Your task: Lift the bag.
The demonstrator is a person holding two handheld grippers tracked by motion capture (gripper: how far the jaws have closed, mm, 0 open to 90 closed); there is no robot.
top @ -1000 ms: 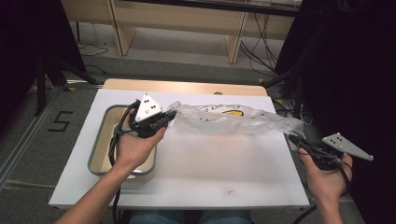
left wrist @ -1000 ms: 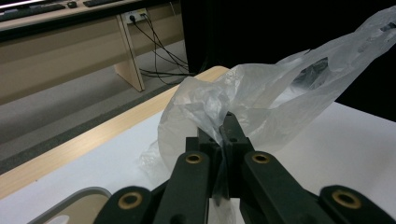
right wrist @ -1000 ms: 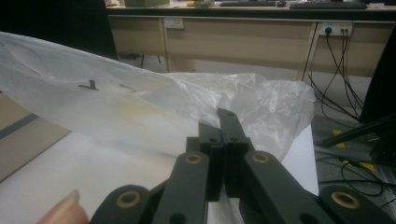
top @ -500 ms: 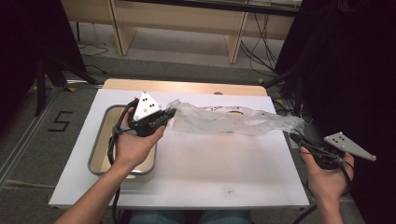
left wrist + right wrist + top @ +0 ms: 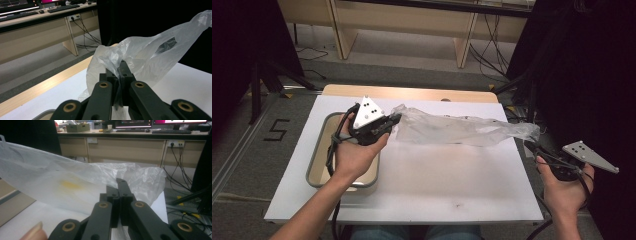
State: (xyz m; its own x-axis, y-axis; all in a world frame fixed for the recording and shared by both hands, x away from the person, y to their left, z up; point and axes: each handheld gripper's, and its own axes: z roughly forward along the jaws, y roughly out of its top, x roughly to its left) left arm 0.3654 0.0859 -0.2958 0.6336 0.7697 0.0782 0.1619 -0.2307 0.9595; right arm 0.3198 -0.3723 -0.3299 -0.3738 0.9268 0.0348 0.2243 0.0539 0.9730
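- Plastic bag (image 5: 462,131), high view: we see it stretched above the white table (image 5: 422,185), left gripper (image 5: 393,120) at one end, right gripper (image 5: 532,146) at the other; a tray (image 5: 319,165) sits under the left hand.
- Left gripper view: jaws clamped on a bunched bag edge (image 5: 120,60).
- Right gripper view: jaws pinch the opposite end (image 5: 125,176); a yellow patch (image 5: 68,184) shows through.
- We judge the bag lifted and spread; where it goes next remains open.

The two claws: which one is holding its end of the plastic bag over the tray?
The left claw. It pinches the plastic bag beside the grey-rimmed tray; the right claw grips the other end past the table's far edge.
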